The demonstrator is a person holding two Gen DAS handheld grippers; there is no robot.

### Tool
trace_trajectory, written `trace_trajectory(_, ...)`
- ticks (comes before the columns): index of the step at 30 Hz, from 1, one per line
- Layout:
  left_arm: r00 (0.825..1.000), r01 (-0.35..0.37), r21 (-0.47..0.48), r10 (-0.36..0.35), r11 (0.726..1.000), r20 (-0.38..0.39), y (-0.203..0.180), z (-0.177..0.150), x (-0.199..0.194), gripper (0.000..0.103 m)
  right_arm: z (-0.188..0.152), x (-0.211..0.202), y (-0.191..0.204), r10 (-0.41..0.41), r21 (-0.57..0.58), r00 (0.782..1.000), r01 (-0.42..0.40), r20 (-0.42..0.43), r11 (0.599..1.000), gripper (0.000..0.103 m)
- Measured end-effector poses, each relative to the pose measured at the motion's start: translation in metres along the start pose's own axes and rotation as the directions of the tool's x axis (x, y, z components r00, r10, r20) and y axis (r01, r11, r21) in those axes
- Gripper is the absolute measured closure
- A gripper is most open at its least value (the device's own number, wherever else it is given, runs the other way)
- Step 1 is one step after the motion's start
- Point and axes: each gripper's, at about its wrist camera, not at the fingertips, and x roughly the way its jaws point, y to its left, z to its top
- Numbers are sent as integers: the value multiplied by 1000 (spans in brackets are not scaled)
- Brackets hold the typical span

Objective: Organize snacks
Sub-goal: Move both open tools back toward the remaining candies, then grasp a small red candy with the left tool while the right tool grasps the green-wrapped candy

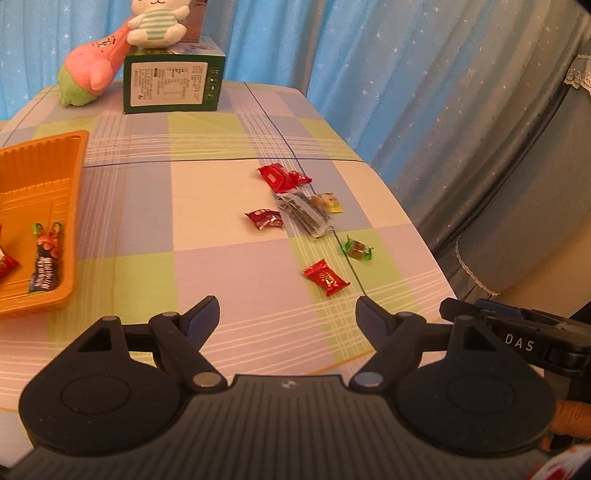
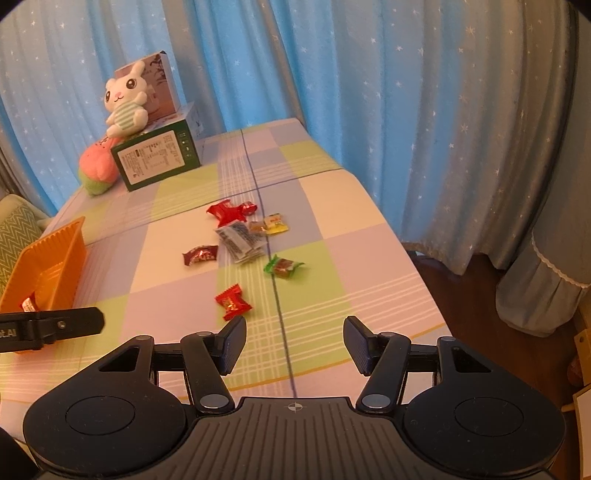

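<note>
Several wrapped snacks lie on the checked tablecloth: a red candy (image 1: 326,277) (image 2: 233,301) nearest, a green-wrapped candy (image 1: 356,250) (image 2: 283,266), a dark red one (image 1: 264,218) (image 2: 200,254), a clear grey packet (image 1: 305,213) (image 2: 239,239), a yellow one (image 1: 327,202) (image 2: 275,223) and a red packet (image 1: 277,177) (image 2: 227,211). An orange tray (image 1: 66,177) (image 2: 55,254) at the left holds a dark snack bar (image 1: 46,260) and a red candy (image 2: 28,305). My left gripper (image 1: 286,314) is open and empty above the table's near edge. My right gripper (image 2: 294,339) is open and empty, just short of the red candy.
A green box (image 1: 173,83) (image 2: 157,158) with a white rabbit plush (image 1: 157,22) (image 2: 123,101) and a pink plush (image 1: 94,70) (image 2: 98,168) stands at the far left. Blue starred curtains hang behind. The table edge drops off at the right.
</note>
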Motion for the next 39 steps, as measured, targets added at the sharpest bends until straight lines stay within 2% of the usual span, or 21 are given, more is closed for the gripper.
trace_trajectory(5, 1000, -1, -12, 0, 1000, -22, -14, 3, 30, 26, 3, 16, -13, -1, -10, 1000, 1, -20, 1000, 44)
trace_trajectory(9, 999, 17, -26, -19, 1000, -49, -25, 5, 55, 36, 6, 30, -25, -6, -11, 999, 6, -35, 1000, 44)
trace_trajectory(14, 997, 29, -23, -30, 999, -69, -38, 8, 85, 41, 10, 44, -38, -20, -11, 999, 20, -42, 1000, 44)
trace_trajectory(16, 997, 32, -29, -34, 999, -73, -41, 9, 97, 47, 12, 50, -44, -20, -12, 999, 19, -47, 1000, 44)
trace_trajectory(24, 995, 20, -55, -25, 998, -96, -42, 12, 139, 63, 16, 74, -53, -28, -21, 997, 27, -66, 999, 44)
trace_trajectory(30, 995, 7, 27, -4, 1000, -99, -48, 13, 155, 72, 19, 88, -57, -31, -21, 997, 29, -73, 999, 45)
trace_trajectory(33, 995, -1, 70, 8, 998, -104, -47, 16, 156, 83, 21, 94, -56, -21, -27, 997, 19, -77, 999, 45)
trace_trajectory(39, 995, -16, 119, 28, 993, -98, -32, 20, 145, 84, 29, 106, -50, 41, -72, 996, -46, -75, 996, 45)
